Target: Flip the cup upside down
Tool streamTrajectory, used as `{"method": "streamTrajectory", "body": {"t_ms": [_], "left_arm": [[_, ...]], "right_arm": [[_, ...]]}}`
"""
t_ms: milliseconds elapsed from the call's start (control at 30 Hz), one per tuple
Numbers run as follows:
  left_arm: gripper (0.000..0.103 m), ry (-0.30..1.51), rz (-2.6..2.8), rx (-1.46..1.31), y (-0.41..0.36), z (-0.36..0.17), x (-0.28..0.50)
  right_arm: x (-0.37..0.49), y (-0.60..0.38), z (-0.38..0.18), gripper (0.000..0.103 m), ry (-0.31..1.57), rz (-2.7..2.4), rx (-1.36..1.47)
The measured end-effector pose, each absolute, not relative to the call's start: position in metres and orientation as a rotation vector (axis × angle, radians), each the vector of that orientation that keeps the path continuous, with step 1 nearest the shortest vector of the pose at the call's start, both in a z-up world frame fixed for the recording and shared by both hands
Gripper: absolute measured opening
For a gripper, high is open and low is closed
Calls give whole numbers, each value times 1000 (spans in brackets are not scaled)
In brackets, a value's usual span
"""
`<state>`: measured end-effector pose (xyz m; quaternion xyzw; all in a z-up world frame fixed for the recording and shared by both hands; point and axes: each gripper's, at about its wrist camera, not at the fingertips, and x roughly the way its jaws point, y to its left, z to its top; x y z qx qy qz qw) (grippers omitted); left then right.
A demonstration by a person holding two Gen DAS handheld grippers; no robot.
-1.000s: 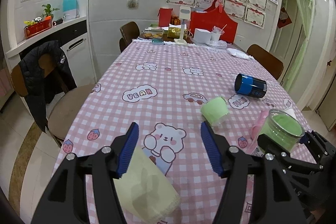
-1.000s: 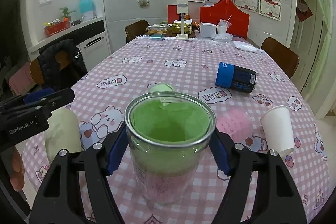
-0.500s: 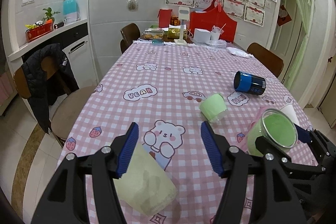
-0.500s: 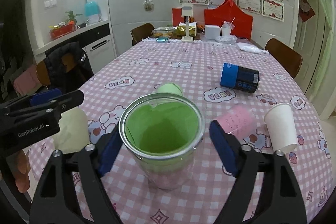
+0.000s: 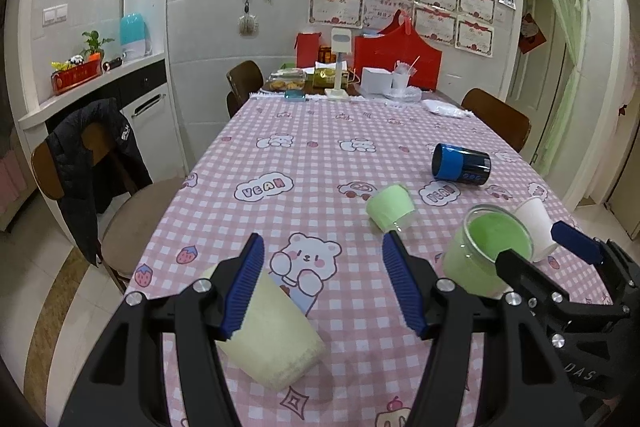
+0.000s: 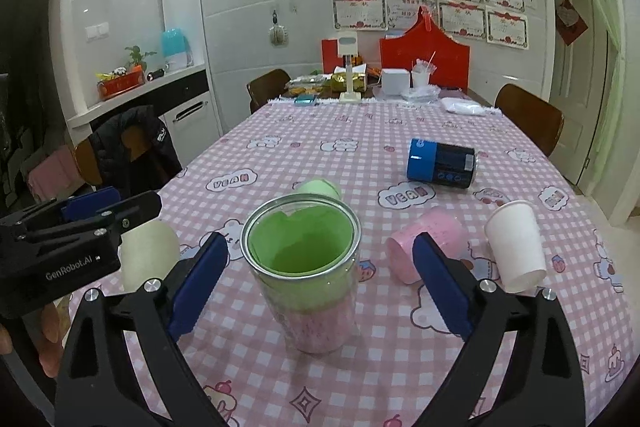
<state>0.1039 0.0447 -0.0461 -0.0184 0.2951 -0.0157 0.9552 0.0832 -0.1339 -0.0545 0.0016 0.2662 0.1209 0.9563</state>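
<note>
Right wrist view, centre: spread right claw flanks upright cup, seemingly light, slick; grip mid-wall.

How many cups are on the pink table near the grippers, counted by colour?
Green cups: 2, the clear glass cup with green lining and the light green cup.
Pale yellow cup: 1.
Pink cup: 1.
White paper cup: 1.
Blue and black cup: 1.
Total: 6 cups.
</note>
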Motion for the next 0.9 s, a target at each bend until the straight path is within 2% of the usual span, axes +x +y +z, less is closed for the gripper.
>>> {"method": "streamTrajectory", "body": {"t_ms": [400,533,767,900], "left_arm": [[65,510,-34,-4,31,-27,70],[66,458,-21,1,30,-21,59],[66,348,-20,-8,28,-12,41],[70,314,-32,-21,27,-9,35]], "right_arm": [[49,-144,-33,91,428,186,-11],[35,-146,-25,95,359,157,-26],[18,-149,-18,95,259,106,-53],[13,-151,-18,95,223,90,-57]]}}
